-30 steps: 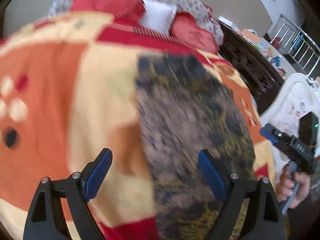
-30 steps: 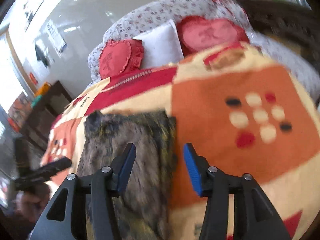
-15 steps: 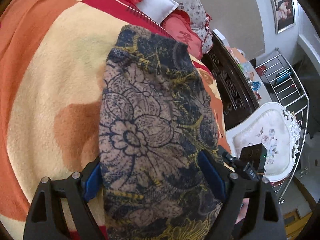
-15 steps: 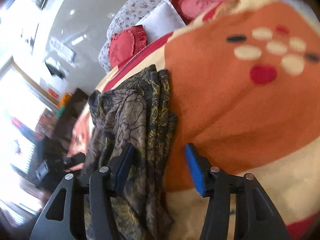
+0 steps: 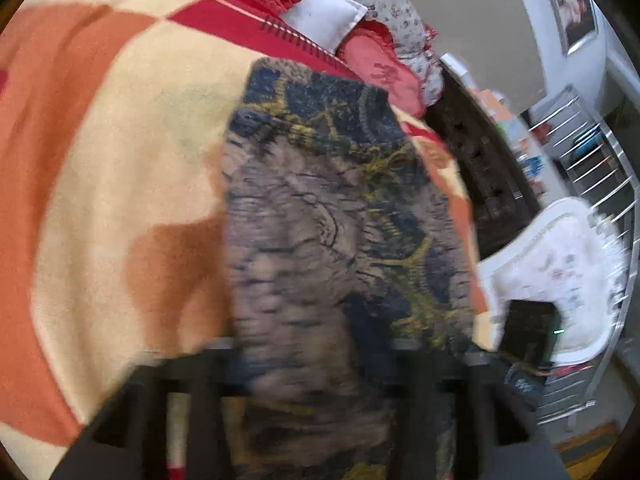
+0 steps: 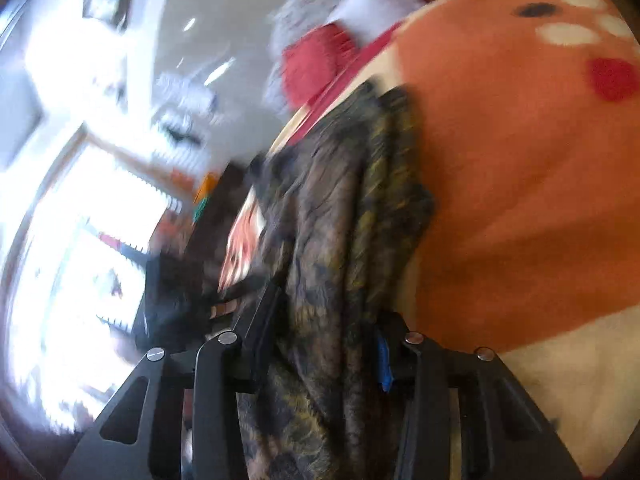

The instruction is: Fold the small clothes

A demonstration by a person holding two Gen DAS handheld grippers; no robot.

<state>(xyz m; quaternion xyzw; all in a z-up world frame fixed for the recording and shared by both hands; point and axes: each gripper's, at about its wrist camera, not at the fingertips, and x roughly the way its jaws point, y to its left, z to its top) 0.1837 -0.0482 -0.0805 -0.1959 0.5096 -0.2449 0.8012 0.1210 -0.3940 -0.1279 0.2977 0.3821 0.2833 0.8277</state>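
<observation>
A dark floral garment (image 5: pixel 328 208) in grey, navy and yellow lies lengthwise on the orange, cream and red blanket (image 5: pixel 100 152). Its near end runs between the fingers of my left gripper (image 5: pixel 308 364), whose jaws look still apart; the view is blurred. In the right wrist view the same garment (image 6: pixel 344 216) is bunched and passes between the fingers of my right gripper (image 6: pixel 320 344), jaws apart with cloth filling the gap. The blanket (image 6: pixel 520 184) lies to its right.
Red heart cushions (image 5: pixel 376 68) and a white pillow (image 5: pixel 324 16) sit at the bed's head. A dark wooden cabinet (image 5: pixel 488 168) and a white ornate chair (image 5: pixel 560 256) stand right of the bed. A bright window (image 6: pixel 80 232) fills the left of the right wrist view.
Both grippers have pushed forward onto the garment's near end, so the cloth now lies between their fingers. The right gripper's jaws stand closer together than before.
</observation>
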